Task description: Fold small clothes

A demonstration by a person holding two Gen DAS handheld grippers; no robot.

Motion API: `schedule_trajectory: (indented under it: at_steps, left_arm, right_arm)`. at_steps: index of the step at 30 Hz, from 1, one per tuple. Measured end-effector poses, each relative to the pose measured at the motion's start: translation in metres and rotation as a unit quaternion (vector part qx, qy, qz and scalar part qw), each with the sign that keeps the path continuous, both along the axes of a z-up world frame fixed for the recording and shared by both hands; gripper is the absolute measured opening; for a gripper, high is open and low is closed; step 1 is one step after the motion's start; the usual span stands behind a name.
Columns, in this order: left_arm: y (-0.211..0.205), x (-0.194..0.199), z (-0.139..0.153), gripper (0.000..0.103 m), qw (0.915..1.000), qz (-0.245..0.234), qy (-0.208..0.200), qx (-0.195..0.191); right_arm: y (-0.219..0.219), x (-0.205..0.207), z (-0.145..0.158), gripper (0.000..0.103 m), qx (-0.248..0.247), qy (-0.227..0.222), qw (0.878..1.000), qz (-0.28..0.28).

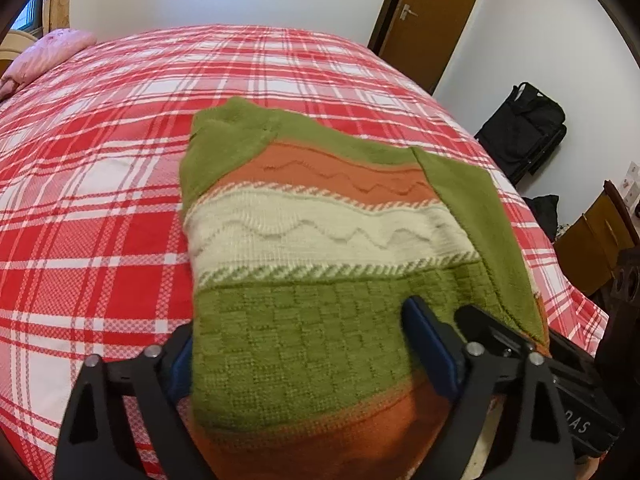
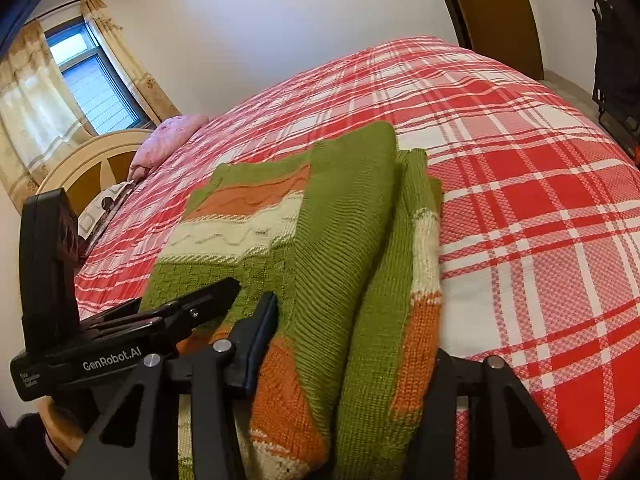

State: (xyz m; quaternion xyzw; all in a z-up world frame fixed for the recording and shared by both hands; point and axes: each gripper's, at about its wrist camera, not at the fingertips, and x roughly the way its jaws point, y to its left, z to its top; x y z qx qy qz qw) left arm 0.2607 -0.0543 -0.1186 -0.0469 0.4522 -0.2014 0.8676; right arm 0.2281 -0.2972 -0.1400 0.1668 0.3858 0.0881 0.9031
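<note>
A knitted sweater (image 1: 320, 232) in green, orange and cream bands lies on the red plaid bed (image 1: 100, 200), with both sleeves folded in over its front. My left gripper (image 1: 300, 326) straddles the near hem. Its blue right pad (image 1: 428, 344) rests on the green knit, and its left finger (image 1: 180, 360) stands at the sweater's left edge, jaws wide. My right gripper (image 2: 354, 332) holds the thick folded right edge of the sweater (image 2: 348, 240). Its blue left pad (image 2: 260, 332) presses on the knit; the other finger is hidden behind the fabric.
A pink pillow (image 1: 52, 52) lies at the head of the bed by a cream headboard (image 2: 92, 160). A brown door (image 1: 432, 16) and black bags (image 1: 524, 128) stand past the bed's right side. The other gripper's body (image 2: 80, 364) sits close on the left.
</note>
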Motion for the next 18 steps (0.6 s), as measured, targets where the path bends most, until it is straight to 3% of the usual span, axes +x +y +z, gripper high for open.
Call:
schedule_trajectory:
  at_steps: [5,9,12,16,18]
  left_arm:
    - [-0.004,-0.002,0.003,0.084,0.9999,-0.003,-0.01,0.009]
    - [-0.009,-0.005,0.006,0.075,0.9996,-0.003,-0.02,0.022]
    - [-0.014,-0.007,0.01,0.062,0.9992,-0.004,-0.026,0.031]
    - [-0.016,-0.013,0.021,0.038,0.9981,-0.011,-0.037,0.049]
    - [-0.014,-0.016,0.026,0.035,0.9979,-0.015,-0.037,0.051]
  right_arm:
    - [-0.003,0.001,-0.002,0.049,0.007,0.003,1.0,-0.005]
    - [0.007,-0.003,0.002,0.048,-0.021,0.0,1.0,-0.02]
    - [0.02,-0.007,0.01,0.042,-0.062,-0.005,0.998,-0.031]
    - [0.028,-0.019,0.019,0.036,-0.073,-0.012,0.996,-0.041]
    - [0.027,-0.025,0.023,0.036,-0.065,-0.014,0.997,-0.042]
